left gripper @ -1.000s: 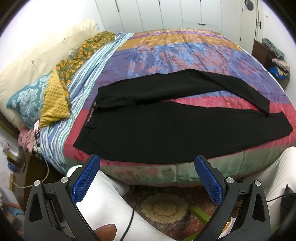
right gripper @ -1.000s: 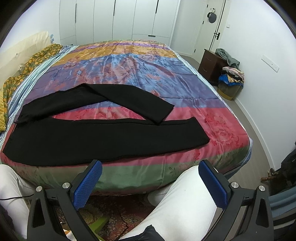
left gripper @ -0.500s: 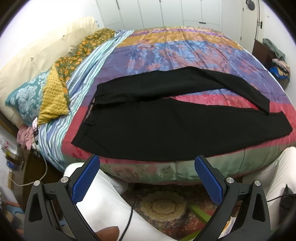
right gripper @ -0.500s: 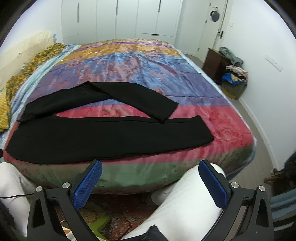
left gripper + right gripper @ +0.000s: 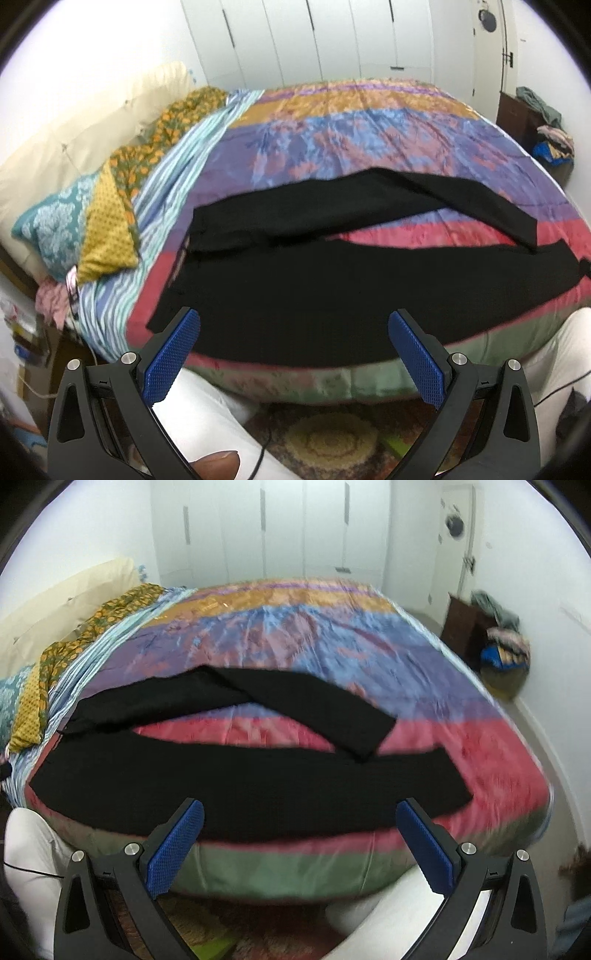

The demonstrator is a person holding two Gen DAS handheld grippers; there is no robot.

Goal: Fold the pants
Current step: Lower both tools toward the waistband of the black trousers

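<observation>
Black pants (image 5: 332, 288) lie spread flat on the colourful bedspread, waistband to the left, legs running right. The near leg lies along the bed's front edge; the far leg (image 5: 317, 709) bends and its cuff crosses onto the near one. My left gripper (image 5: 293, 350) is open, its blue pads held just short of the near edge of the pants, toward the waist end. My right gripper (image 5: 299, 834) is open too, hovering in front of the near leg (image 5: 258, 786). Neither holds anything.
The bed (image 5: 351, 140) fills both views; pillows (image 5: 66, 225) and a headboard (image 5: 92, 129) are at the left. A person's white-trousered legs (image 5: 207, 413) stand against the bed's front. A dark cabinet with piled clothes (image 5: 495, 635) stands at the right wall. A patterned rug (image 5: 332, 439) lies below.
Both grippers have moved forward toward the bed, so the pants now reach down between the pads. The right view has swung left and is blurred. The pants have not moved.
</observation>
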